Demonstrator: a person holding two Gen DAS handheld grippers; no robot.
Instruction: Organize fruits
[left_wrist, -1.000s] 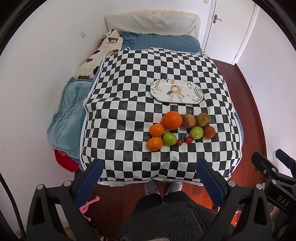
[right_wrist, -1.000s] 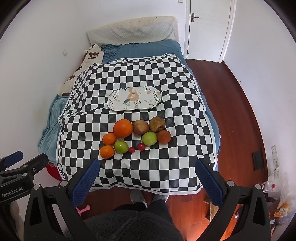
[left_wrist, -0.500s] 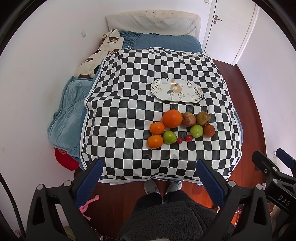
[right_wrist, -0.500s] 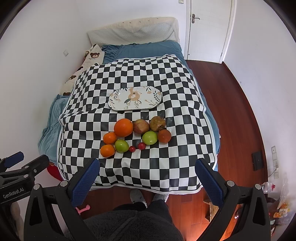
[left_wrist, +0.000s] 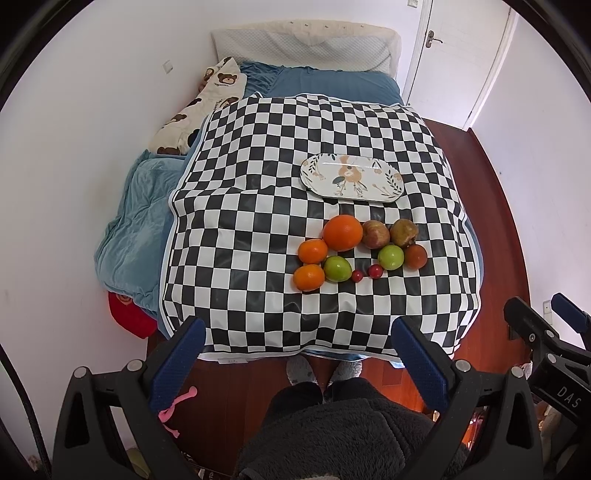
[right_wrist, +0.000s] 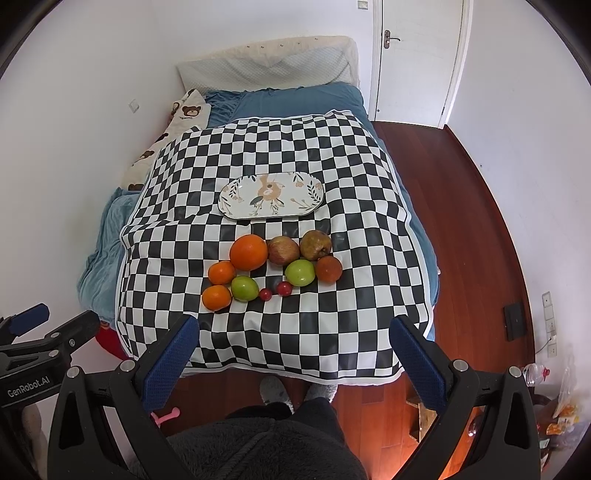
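Observation:
Several fruits lie in a cluster on a black-and-white checkered cloth (left_wrist: 258, 206): a large orange (left_wrist: 342, 232) (right_wrist: 248, 252), two small oranges (left_wrist: 312, 251), two green apples (left_wrist: 390, 257), a red apple (left_wrist: 375, 234), a brown pear (left_wrist: 404, 232), a dark red fruit (left_wrist: 416, 256) and two small red fruits (left_wrist: 375, 271). An oval floral plate (left_wrist: 351, 177) (right_wrist: 271, 194) lies empty behind them. My left gripper (left_wrist: 295, 354) and right gripper (right_wrist: 293, 350) are open and empty, high above the near edge of the cloth.
The cloth covers a bed with blue bedding (left_wrist: 136, 221), a bear-print pillow (left_wrist: 199, 110) and a white headboard pillow (left_wrist: 303, 44). Wooden floor (right_wrist: 461, 221) and a white door (right_wrist: 417, 59) lie to the right. My slippered feet (right_wrist: 273, 391) stand at the bed's foot.
Both views have shifted very slightly; the fruits and plate sit a touch higher in the views. Nothing on the cloth has moved.

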